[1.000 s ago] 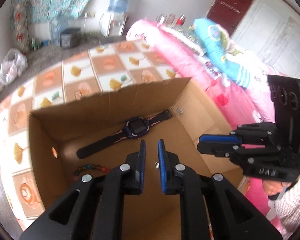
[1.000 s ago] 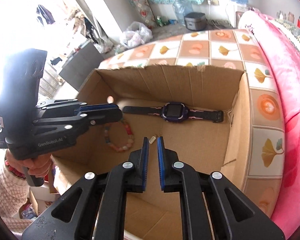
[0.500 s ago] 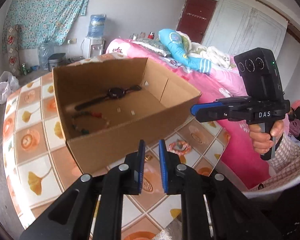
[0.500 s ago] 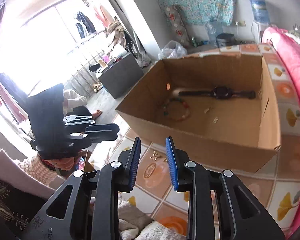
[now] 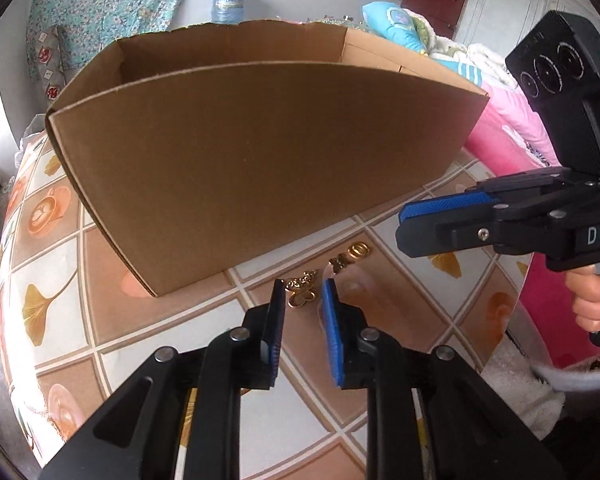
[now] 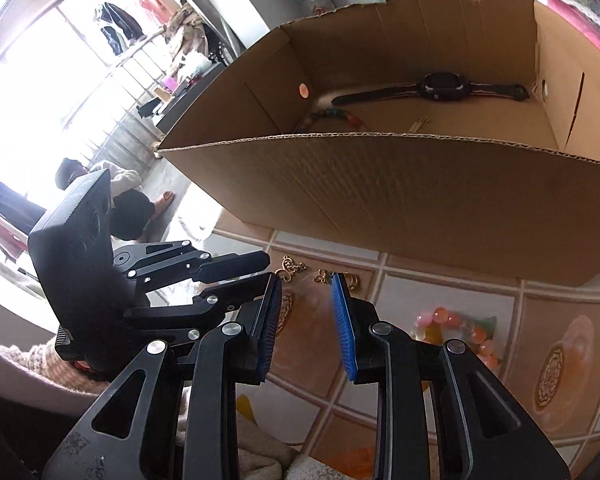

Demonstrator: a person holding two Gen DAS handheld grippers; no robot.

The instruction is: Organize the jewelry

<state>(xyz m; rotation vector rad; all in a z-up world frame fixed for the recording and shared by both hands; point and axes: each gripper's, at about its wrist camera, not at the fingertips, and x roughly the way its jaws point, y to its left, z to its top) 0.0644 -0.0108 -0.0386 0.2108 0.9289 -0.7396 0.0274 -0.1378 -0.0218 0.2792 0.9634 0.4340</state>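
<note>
Small gold pieces lie on the tiled cloth in front of a cardboard box [image 5: 260, 168]: a clover-shaped pendant with chain [image 5: 300, 299], a charm [image 5: 338, 261] and a pair of rings [image 5: 358, 249]. My left gripper [image 5: 303, 292] hangs low over the pendant; its jaws are opening, and the pads touch nothing. My right gripper [image 6: 306, 284] stands open near a gold butterfly charm [image 6: 324, 276] and holds nothing. Inside the box [image 6: 380, 184] lie a dark watch [image 6: 440, 86], a bead bracelet [image 6: 332, 116] and a small gold piece [image 6: 418, 123].
A pink and orange bead bracelet [image 6: 456, 328] lies on the cloth right of my right gripper. The right gripper [image 5: 440, 220] and the hand [image 5: 592, 300] holding it show at the left view's right side. A pink bed [image 5: 512, 120] stands behind the box.
Both grippers have pulled back out of the box and sunk toward the cloth in front of it. Both sets of jaws stand wider than before.
</note>
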